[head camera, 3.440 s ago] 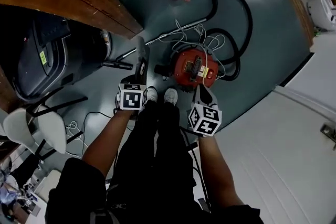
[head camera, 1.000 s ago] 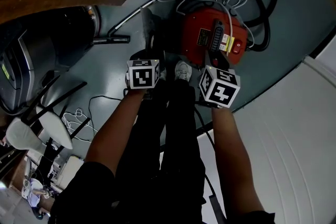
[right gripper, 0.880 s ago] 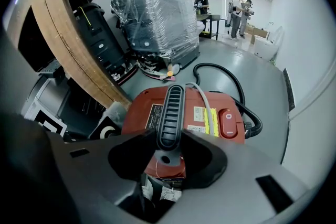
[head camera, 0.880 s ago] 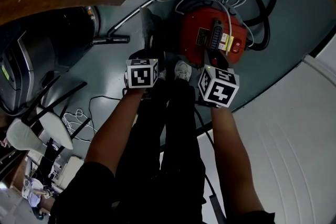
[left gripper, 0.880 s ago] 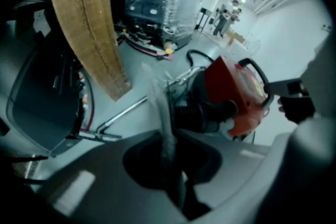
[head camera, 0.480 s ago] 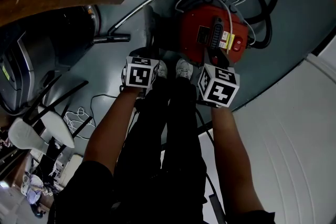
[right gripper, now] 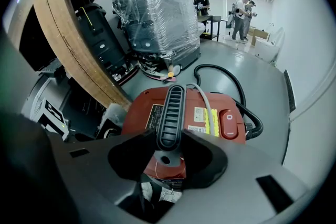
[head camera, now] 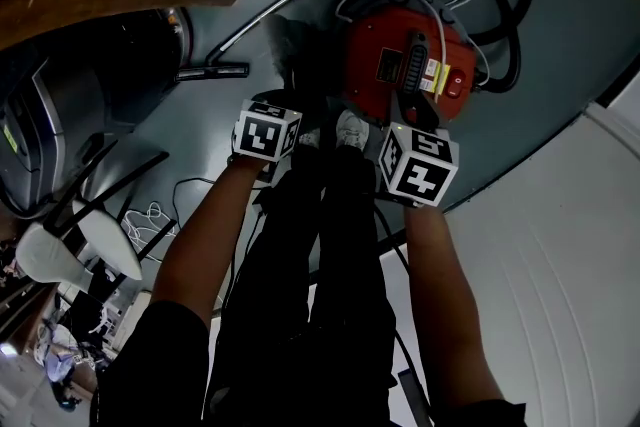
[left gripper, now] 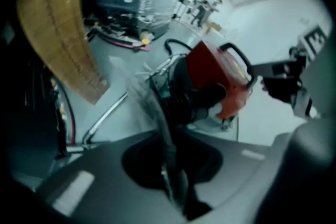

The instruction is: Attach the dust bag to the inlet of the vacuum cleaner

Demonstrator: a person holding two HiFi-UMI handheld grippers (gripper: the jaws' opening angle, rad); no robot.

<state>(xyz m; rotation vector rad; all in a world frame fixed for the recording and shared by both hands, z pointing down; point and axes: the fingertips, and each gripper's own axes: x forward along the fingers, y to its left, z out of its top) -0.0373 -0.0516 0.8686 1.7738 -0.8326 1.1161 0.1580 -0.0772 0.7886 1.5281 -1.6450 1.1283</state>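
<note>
The bag (left gripper: pixel 156 107) sits pinched thin in the left gripper (left gripper: pixel 172 178). Over the last second that gripper has rolled a bit and nudged the bag in toward the dark end of the vac (left gripper: pixel 218 78). It's edge-on just beside it now, not on yet, so I'd say lining it up with the inlet is what's left. Right gripper (right gripper: pixel 169 150) is clamped on the handle (right gripper: pixel 170 107), steadying things. Both point steeply down.

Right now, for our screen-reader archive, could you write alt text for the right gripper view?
The right claw grips the black ribbed handle of a red vacuum cleaner, its black hose curling behind; a wooden table edge stands at left.
</note>
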